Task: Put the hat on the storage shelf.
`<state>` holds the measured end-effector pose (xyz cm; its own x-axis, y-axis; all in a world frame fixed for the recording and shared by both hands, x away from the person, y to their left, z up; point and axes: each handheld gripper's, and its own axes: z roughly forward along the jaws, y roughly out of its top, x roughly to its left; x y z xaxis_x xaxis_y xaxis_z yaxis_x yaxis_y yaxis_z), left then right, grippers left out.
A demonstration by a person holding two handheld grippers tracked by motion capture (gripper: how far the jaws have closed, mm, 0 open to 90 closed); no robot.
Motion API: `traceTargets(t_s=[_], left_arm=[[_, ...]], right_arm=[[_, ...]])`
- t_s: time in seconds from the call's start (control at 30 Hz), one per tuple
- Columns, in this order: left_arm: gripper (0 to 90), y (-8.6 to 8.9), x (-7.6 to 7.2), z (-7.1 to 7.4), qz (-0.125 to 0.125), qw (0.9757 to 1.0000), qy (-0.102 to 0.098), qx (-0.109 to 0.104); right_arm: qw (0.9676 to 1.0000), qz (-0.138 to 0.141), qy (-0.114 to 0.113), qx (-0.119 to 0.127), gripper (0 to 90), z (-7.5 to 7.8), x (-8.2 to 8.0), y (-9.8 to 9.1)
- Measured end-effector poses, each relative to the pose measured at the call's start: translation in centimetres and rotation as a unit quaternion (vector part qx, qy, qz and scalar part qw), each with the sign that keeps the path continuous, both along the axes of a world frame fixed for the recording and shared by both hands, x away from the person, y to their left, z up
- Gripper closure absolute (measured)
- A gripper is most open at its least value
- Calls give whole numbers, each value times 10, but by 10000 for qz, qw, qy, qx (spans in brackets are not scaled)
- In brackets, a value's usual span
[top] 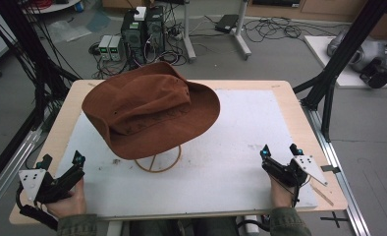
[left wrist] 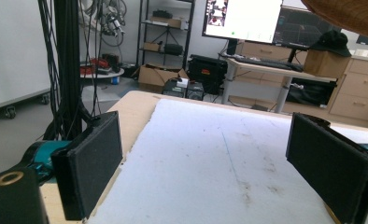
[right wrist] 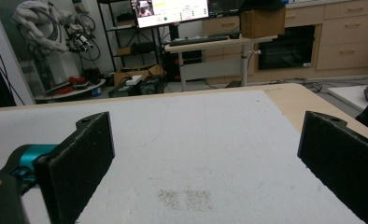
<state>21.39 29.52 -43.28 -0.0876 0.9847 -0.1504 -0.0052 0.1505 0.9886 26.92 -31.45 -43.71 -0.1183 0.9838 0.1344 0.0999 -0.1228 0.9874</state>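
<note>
Brown hat point(top: 150, 108) sits between, well beyond both grippers' spread fingers point(top: 76, 158).

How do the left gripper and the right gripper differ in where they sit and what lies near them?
The left gripper sits at the table's left front corner; the right gripper sits at its right front. The brown hat on its stand lies nearer the left gripper than the right gripper. Both are open and empty.

Right gripper point(right wrist: 205, 158) with its two black jaws wide apart at the bottom corners of the frame, nothing between them, white board point(right wrist: 196, 140) in the centre, small grey stain point(right wrist: 186, 198) low centre, monitor point(right wrist: 172, 11) at top.
</note>
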Motion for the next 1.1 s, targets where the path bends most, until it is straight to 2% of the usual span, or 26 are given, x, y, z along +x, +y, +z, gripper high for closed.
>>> traceTargets(t_s=[0.33,1.1], left_arm=[[112,-1,3,-2,-93,9999,54,-21],[115,2,4,-3,-175,9996,81,-228]], right_arm=[[10000,45,8,-5,30,0,0,2],[10000,26,46,38,30,1,-3,-1]])
